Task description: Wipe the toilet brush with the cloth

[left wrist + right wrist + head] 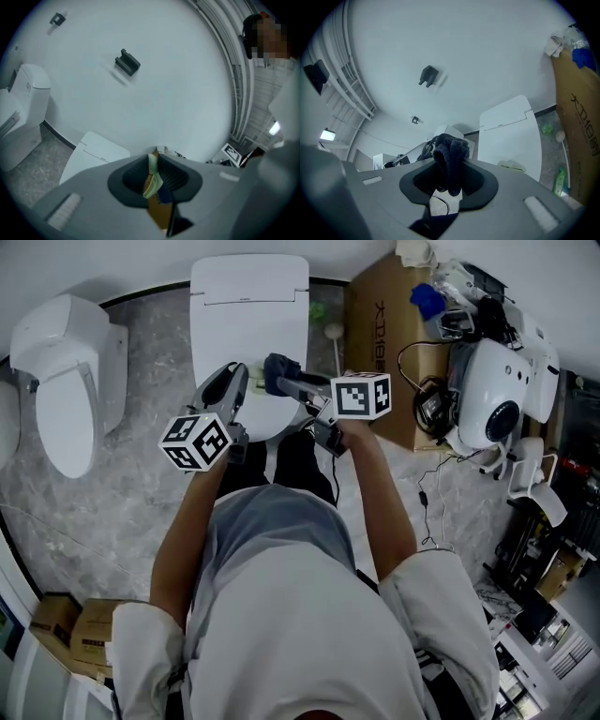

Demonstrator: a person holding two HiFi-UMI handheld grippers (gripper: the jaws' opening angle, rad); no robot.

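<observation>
The right gripper [449, 174] had its jaws clamped on the dark cloth [451, 149], held ready above the toilet [248, 306]. The left gripper [155, 164] pinched an unidentifiable pale green strip [152, 183]. The toilet brush [333, 333] stood untouched just right of the toilet.

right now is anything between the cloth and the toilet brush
Nothing visible does. The right gripper clamps the dark cloth, and the left gripper clamps what seems to be the pale green toilet brush. Only open air over the toilet lid separates them.
</observation>
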